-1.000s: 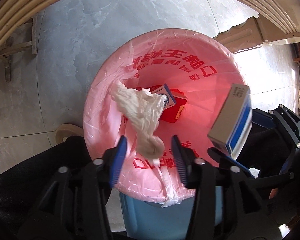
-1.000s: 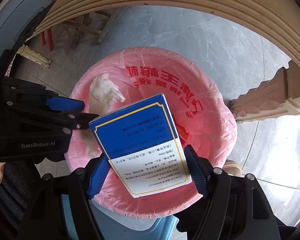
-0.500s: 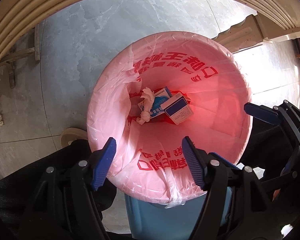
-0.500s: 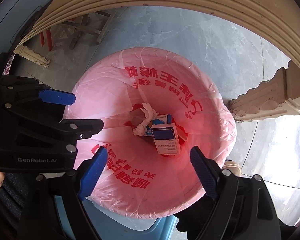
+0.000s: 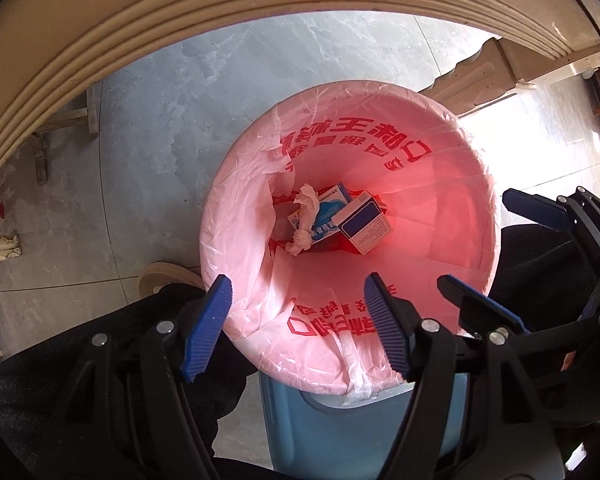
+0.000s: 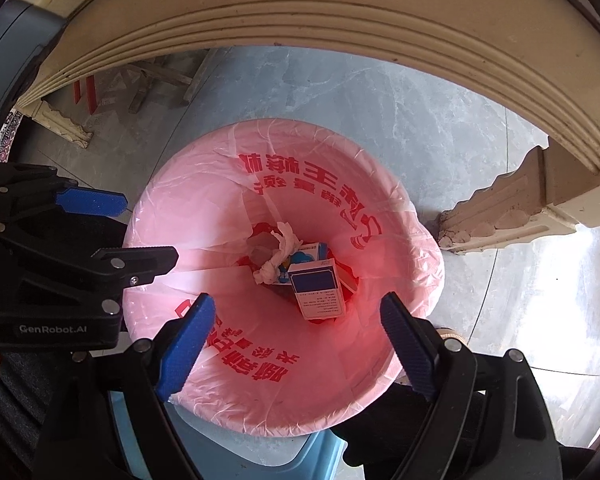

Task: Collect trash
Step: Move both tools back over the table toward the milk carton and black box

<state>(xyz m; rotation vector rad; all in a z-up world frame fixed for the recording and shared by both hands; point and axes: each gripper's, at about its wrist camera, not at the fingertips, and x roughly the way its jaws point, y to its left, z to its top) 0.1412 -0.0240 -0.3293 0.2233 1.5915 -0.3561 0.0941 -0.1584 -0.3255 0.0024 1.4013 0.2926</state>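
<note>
A blue bin lined with a pink bag printed in red stands on the floor under both grippers. At its bottom lie a white twisted tissue, a blue-and-white box and a light-blue carton. The same tissue and box show in the right wrist view. My left gripper hangs open over the bin's near rim, nothing between its fingers. My right gripper is open and empty too, beside the left one.
Grey marble floor tiles surround the bin. A cream table edge arches above, with a carved leg to the right. Wooden chair legs stand at the far left. Dark trousers sit close beside the bin.
Both grippers opened: the tissue fell from the left one and the blue-and-white box from the right one, and both now lie at the bin's bottom. The left gripper rose a little.
</note>
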